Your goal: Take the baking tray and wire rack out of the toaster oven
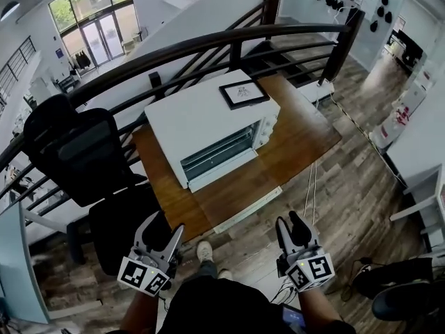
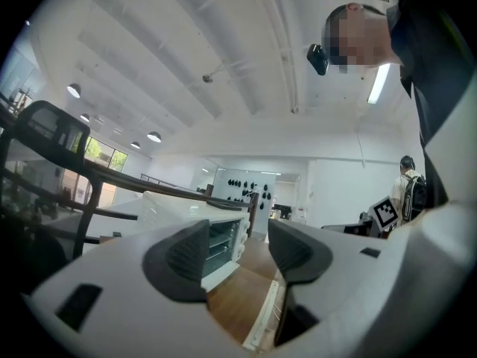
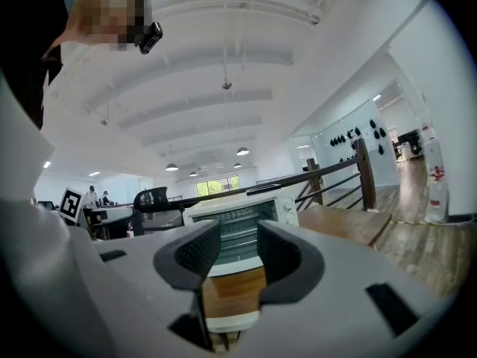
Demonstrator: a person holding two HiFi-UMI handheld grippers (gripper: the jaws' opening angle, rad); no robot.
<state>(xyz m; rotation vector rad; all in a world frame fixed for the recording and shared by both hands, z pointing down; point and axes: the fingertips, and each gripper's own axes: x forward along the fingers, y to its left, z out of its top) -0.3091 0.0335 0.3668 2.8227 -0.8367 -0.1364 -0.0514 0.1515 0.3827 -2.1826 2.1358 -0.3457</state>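
Note:
The white toaster oven [image 1: 208, 120] stands on a wooden table [image 1: 295, 145], its glass door [image 1: 217, 153] facing me and looking closed. Horizontal rack bars show through the glass [image 3: 237, 226]; the baking tray I cannot make out. My left gripper [image 1: 167, 227] hangs low in front of the table, open and empty, and the oven [image 2: 222, 239] shows between its pads. My right gripper [image 1: 288, 221] is also short of the table's front edge, open with nothing in it. Its jaws frame the oven's front [image 3: 238, 216].
A black framed card [image 1: 244, 93] lies on the oven's top. A black office chair [image 1: 76, 152] stands left of the table, and a dark railing [image 1: 208, 44] runs behind it. A white strip [image 1: 247, 211] lines the table's front edge. Cables trail on the wood floor [image 1: 313, 186].

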